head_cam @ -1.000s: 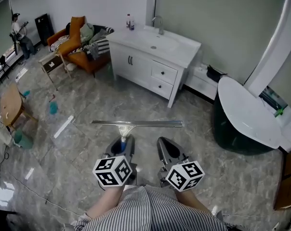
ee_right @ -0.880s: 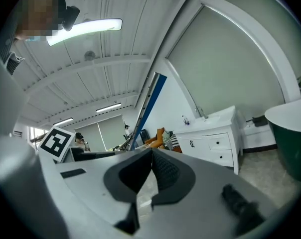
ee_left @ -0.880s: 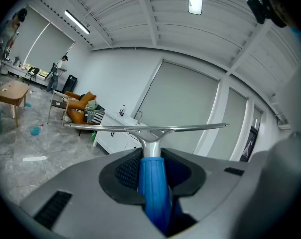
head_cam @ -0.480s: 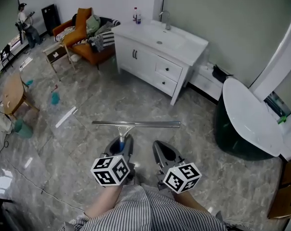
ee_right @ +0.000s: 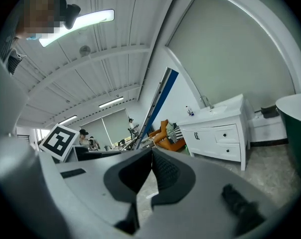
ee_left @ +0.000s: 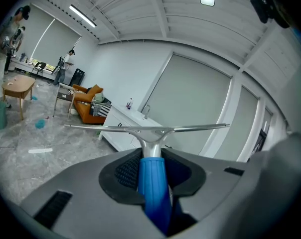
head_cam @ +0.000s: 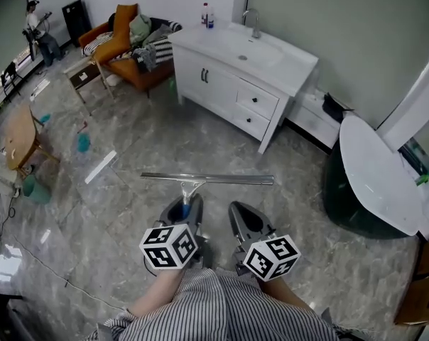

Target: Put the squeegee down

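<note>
The squeegee (head_cam: 207,178) has a long metal blade held level above the grey marble floor and a blue handle (ee_left: 153,183). My left gripper (head_cam: 183,209) is shut on that handle, and in the left gripper view its dark pads (ee_left: 125,173) press on both sides of it, with the blade (ee_left: 145,128) crosswise just beyond the jaws. My right gripper (head_cam: 244,220) hangs beside it, to the right, shut with nothing in it; in the right gripper view the right gripper (ee_right: 151,171) has its pads meeting. Both are held out in front of a person in a striped shirt.
A white vanity (head_cam: 236,84) with a sink and bottles stands ahead against the wall. An orange armchair (head_cam: 122,45) with clothes is to its left. A dark tub with a white top (head_cam: 374,180) is on the right. A wooden table (head_cam: 19,137) and a teal bucket (head_cam: 31,187) stand at the left.
Both grippers have sunk a little together, the squeegee still in the left one. The view has shifted, so the vanity and armchair now sit further right in the picture.
</note>
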`<action>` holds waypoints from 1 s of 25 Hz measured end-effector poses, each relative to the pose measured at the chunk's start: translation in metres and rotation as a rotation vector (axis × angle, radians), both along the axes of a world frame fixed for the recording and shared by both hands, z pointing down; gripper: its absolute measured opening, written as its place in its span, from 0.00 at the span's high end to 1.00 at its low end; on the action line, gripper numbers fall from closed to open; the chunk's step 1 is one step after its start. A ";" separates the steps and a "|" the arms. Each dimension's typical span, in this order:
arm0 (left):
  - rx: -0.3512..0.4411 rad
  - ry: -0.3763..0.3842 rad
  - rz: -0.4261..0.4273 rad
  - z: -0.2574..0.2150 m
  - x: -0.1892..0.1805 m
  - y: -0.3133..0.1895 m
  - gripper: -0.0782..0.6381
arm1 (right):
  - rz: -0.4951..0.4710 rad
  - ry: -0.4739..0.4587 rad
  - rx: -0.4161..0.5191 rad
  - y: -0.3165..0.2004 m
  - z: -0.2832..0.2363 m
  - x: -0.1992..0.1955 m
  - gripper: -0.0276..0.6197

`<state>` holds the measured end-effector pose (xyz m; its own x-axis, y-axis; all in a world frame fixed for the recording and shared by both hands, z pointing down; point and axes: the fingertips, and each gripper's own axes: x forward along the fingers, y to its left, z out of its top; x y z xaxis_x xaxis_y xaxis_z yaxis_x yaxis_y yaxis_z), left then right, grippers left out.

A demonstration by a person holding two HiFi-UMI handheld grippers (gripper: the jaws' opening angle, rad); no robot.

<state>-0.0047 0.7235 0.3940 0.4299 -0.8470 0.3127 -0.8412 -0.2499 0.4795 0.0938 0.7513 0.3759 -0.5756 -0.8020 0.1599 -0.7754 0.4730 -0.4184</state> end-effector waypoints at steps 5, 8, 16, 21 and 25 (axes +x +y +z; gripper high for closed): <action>0.003 0.008 0.021 -0.004 -0.016 -0.060 0.73 | -0.009 0.015 0.006 -0.061 -0.005 -0.022 0.93; 0.002 0.019 0.027 -0.008 -0.029 -0.097 0.73 | -0.012 0.049 0.023 -0.095 -0.013 -0.039 0.93; 0.035 0.004 0.059 -0.018 -0.058 -0.201 0.73 | 0.022 0.068 0.044 -0.200 -0.017 -0.071 0.93; 0.062 -0.005 0.080 -0.017 -0.078 -0.235 0.73 | 0.033 0.060 0.065 -0.236 -0.019 -0.099 0.93; 0.023 0.008 0.075 -0.004 -0.086 -0.255 0.73 | 0.016 0.063 0.027 -0.252 -0.007 -0.108 0.93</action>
